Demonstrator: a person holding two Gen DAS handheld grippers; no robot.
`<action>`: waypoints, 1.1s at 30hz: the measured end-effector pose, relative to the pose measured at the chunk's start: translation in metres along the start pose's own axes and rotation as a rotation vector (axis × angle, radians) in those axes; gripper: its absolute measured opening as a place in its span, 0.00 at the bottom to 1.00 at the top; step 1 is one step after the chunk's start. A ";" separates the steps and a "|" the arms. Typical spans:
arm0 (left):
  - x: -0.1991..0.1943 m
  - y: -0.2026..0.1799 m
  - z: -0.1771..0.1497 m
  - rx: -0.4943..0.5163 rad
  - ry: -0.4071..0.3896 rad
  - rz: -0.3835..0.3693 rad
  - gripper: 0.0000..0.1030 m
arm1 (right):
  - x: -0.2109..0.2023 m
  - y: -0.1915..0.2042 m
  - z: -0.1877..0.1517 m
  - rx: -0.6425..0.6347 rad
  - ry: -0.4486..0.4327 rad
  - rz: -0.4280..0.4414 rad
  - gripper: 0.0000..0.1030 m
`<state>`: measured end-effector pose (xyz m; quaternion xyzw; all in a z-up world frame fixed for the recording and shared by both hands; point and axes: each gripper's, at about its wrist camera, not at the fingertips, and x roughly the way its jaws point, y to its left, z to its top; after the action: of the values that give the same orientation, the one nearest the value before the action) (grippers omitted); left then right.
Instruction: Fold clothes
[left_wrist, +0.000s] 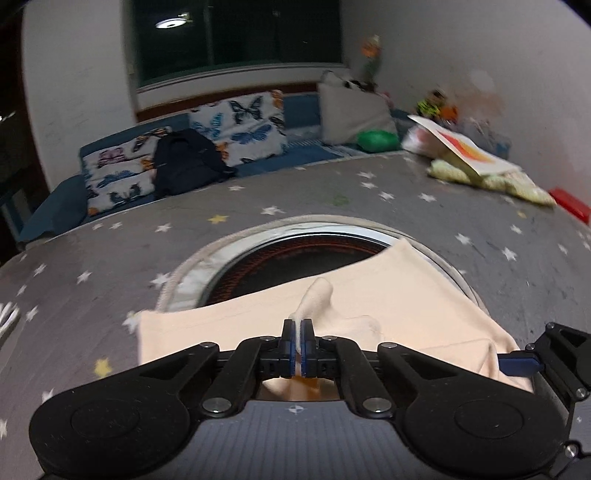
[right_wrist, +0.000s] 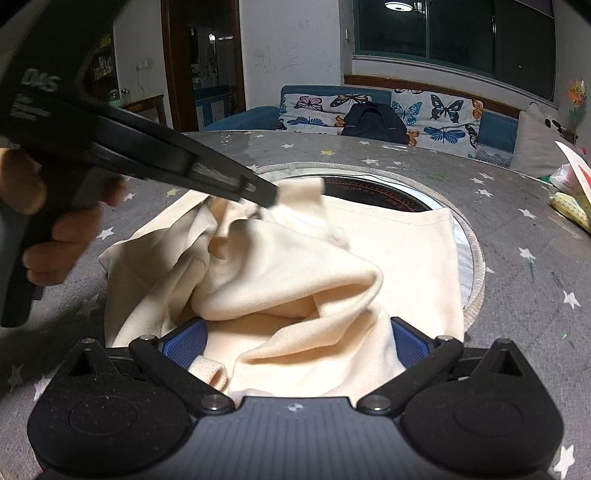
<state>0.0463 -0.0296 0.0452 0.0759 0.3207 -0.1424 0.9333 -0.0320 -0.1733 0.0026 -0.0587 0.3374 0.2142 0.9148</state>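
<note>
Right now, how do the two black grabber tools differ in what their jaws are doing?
The left gripper has its jaws pressed together, pinching a small peak of the cream garment; the right gripper has its jaws spread wide, with the garment bunched between them, ungripped. In the right wrist view, the left gripper sits at the garment's far side, while the right one is at its near edge. Both have blue pads and work the same garment on the starry tablecloth.

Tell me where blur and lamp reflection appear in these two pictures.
Left wrist view: the far toys and the wall are smeared, the cloth stays fairly sharp, a lamp reflects in the window. Right wrist view: the left gripper and hand are blurred, and the window mirrors a lamp.
</note>
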 end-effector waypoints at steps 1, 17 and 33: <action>-0.005 0.004 -0.002 -0.016 -0.008 0.009 0.02 | 0.000 0.000 0.000 0.000 0.000 0.000 1.00; -0.113 0.062 -0.047 -0.306 -0.163 0.180 0.02 | 0.000 -0.002 0.001 0.002 -0.001 0.001 1.00; -0.175 0.108 -0.103 -0.451 -0.172 0.284 0.02 | -0.018 0.011 0.047 -0.131 -0.022 0.053 0.80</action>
<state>-0.1110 0.1349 0.0780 -0.1022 0.2501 0.0588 0.9610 -0.0211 -0.1580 0.0503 -0.1071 0.3141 0.2606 0.9066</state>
